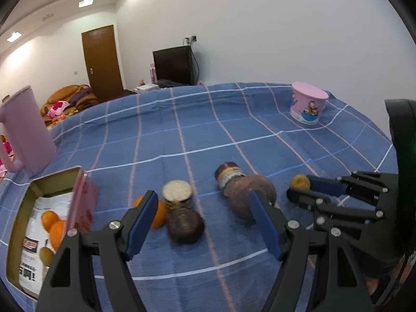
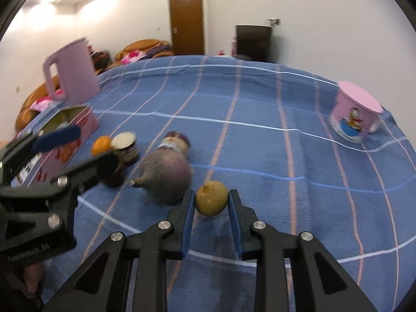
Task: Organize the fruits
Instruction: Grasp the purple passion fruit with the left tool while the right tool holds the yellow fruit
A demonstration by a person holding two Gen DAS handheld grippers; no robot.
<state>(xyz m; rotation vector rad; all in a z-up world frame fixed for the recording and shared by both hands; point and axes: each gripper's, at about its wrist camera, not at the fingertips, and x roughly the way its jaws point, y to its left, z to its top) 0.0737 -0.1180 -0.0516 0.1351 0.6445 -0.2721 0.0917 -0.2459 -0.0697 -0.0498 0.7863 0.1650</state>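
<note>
Between the right gripper's blue pads sits the small yellow-brown fruit, both pads pressing its sides, so the gripper is clenching on it. The fruit looks just off or barely on the blue checked cloth; contact underneath is hard to tell. Step in hand, by my read: picking up this fruit to carry it to the pink tin box, which is lying open far to the gripper's left.

Just left of the held fruit, nearly touching the left finger, is lying the big purple-brown fruit with a stem end. Beyond it a dark jar is lying on its side; further left stands a second jar with an orange beside it.

The left gripper is hovering spread wide and gripping nothing, above the cloth, the standing jar and orange just ahead near its left finger, the box to its left already containing orange fruits.

Next move likely calls for lifting clear, swinging left over the jars without knocking them, and letting go above the box. Left gripper should be staying out of that path. Pink cup and pink pitcher are standing well away.
</note>
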